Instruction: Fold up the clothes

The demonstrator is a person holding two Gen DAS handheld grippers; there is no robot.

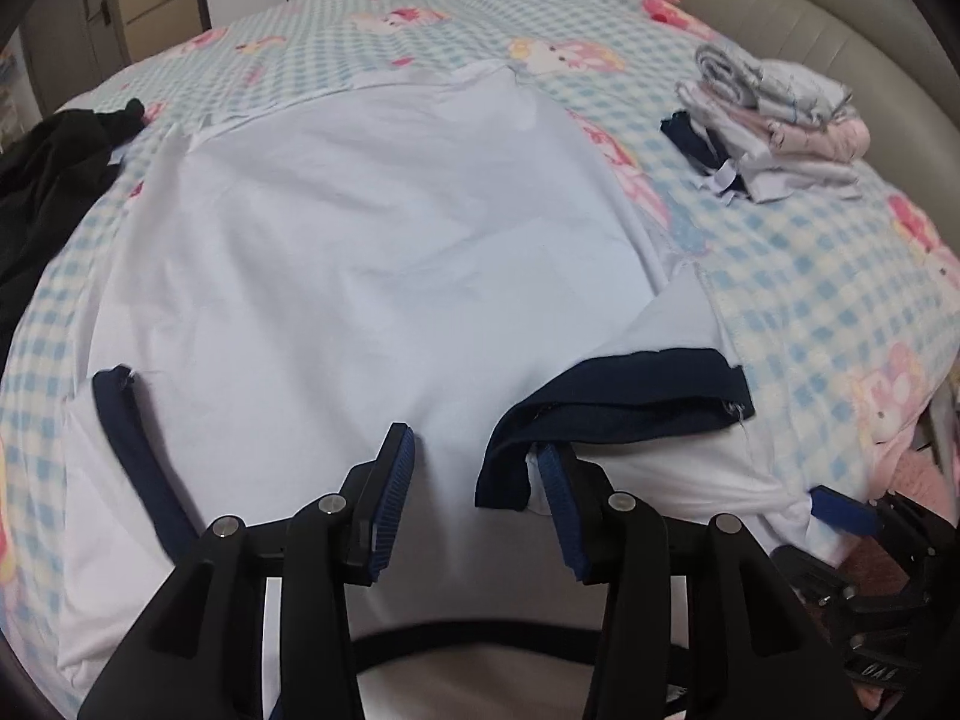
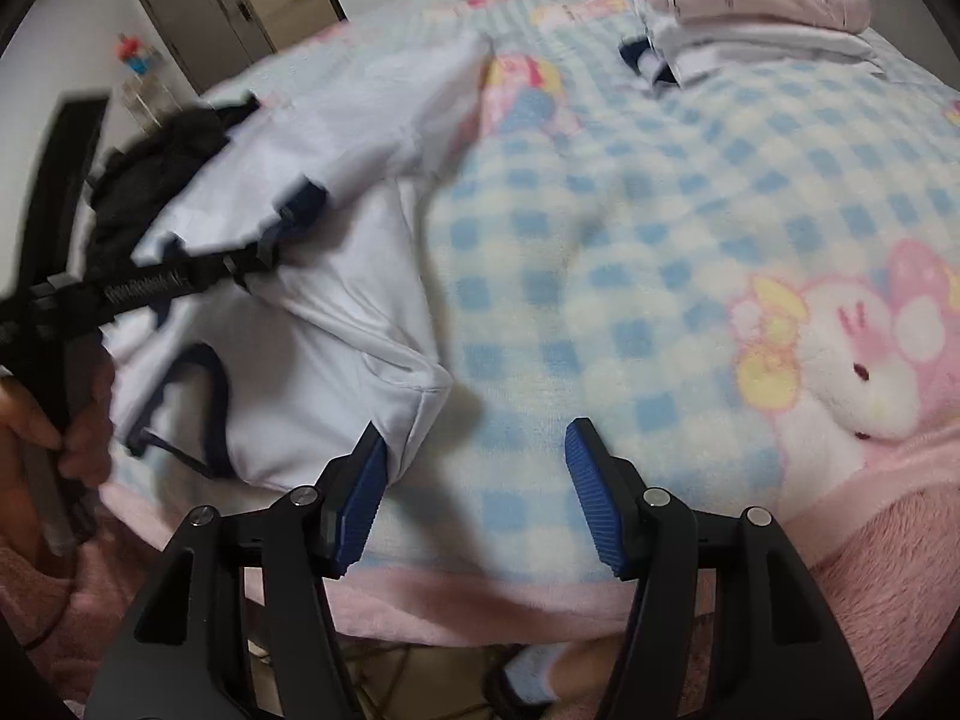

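A white T-shirt [image 1: 360, 252] with navy trim lies spread on the blue-checked blanket [image 1: 810, 276]. My left gripper [image 1: 474, 468] stands open low over its near edge. A navy-edged sleeve [image 1: 630, 402] is folded over beside the right fingertip [image 1: 549, 468], and nothing sits between the pads. In the right wrist view, the right gripper [image 2: 477, 468] is open above the blanket [image 2: 630, 240]. A corner of the shirt [image 2: 336, 360] rests against its left pad [image 2: 363, 492]. A hand [image 2: 66, 420] holds the left gripper [image 2: 264, 261] over the shirt.
A stack of folded clothes [image 1: 780, 126] [image 2: 750, 18] sits at the far right of the bed. A black garment [image 1: 48, 180] [image 2: 162, 168] lies at the far left. A beige padded headboard [image 1: 810, 18] runs behind the stack. A socked foot [image 2: 534, 678] stands below the bed edge.
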